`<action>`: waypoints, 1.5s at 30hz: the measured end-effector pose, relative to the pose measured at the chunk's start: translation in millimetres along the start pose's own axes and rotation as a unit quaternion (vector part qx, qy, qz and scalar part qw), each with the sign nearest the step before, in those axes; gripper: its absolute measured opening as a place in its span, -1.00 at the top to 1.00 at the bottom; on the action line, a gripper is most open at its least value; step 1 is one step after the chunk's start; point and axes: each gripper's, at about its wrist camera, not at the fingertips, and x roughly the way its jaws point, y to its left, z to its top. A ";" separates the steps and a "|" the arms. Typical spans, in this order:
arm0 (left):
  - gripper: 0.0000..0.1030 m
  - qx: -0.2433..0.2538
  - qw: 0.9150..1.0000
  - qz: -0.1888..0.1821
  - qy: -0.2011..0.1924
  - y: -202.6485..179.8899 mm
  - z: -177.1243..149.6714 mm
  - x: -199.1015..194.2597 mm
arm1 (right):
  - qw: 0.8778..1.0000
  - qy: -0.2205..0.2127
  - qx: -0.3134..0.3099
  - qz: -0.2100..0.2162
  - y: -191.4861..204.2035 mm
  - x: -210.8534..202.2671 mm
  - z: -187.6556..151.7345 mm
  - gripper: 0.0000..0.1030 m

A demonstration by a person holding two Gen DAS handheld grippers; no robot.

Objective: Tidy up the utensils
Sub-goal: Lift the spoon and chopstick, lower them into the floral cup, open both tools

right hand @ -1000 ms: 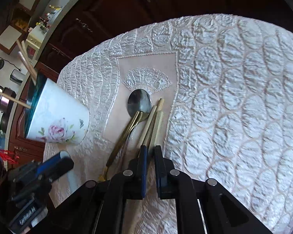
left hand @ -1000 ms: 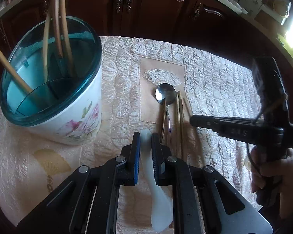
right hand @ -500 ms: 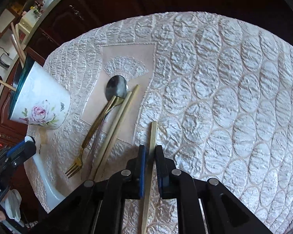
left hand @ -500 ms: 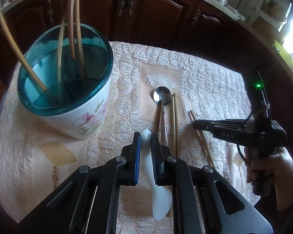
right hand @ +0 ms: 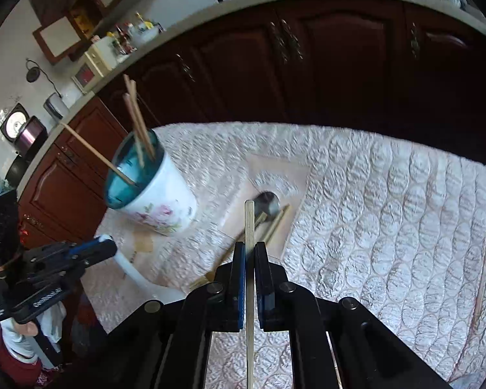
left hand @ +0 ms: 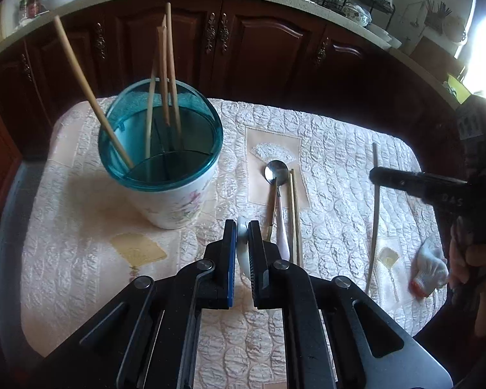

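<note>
Quilted tablecloth (left hand: 340, 168) before dark cabinets (left hand: 262, 52), left gripper (left hand: 242, 236) pinching white spoon (left hand: 243, 253), right gripper (right hand: 249, 259) pinching chopstick (right hand: 249, 227).

Left gripper (left hand: 242, 231), at the lower centre of the left wrist view, is pointing steeply downward, its fingers (left hand: 229, 236) having just been closing and now pressing on a white spoon (left hand: 243, 243). Right gripper (right hand: 249, 253), at the lower centre of the right wrist view, is pinching a chopstick (right hand: 249, 227) between its nearly touching fingers (right hand: 239, 259). A hand (left hand: 469, 259) at the right edge is gripping its handle.
</note>
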 end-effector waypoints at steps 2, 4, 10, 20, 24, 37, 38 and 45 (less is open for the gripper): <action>0.89 0.001 1.000 0.002 -0.006 -0.7 0.6 -6.3 | 1.000 -0.010 -0.007 0.002 9.0 -5.1 1.5 0.91; 0.89 0.004 1.000 0.005 -0.014 -1.1 1.1 -14.7 | 1.000 -0.020 -0.018 0.005 19.1 -15.5 6.4 0.90; 0.89 0.006 0.999 0.015 -0.035 3.7 6.1 -35.3 | 0.998 -0.051 -0.036 0.013 47.2 -36.3 21.2 0.91; 0.89 -0.004 0.998 0.030 -0.058 19.7 10.9 -59.1 | 0.996 -0.071 -0.056 0.025 74.5 -41.0 36.0 0.91; 0.89 -0.009 0.997 0.032 -0.065 26.1 12.6 -68.1 | 0.995 -0.073 -0.062 0.030 84.4 -40.3 39.5 0.91; 0.89 -0.037 0.989 0.059 -0.133 61.4 51.8 -114.7 | 0.991 -0.105 -0.071 0.050 113.4 -49.5 70.4 0.91; 0.89 -0.037 0.988 0.063 -0.137 62.8 54.6 -115.2 | 0.990 -0.108 -0.069 0.052 114.8 -49.8 74.0 0.91; 0.89 -0.031 0.984 0.094 -0.151 68.5 77.4 -105.5 | 0.988 -0.128 -0.070 0.051 127.0 -47.2 100.3 0.91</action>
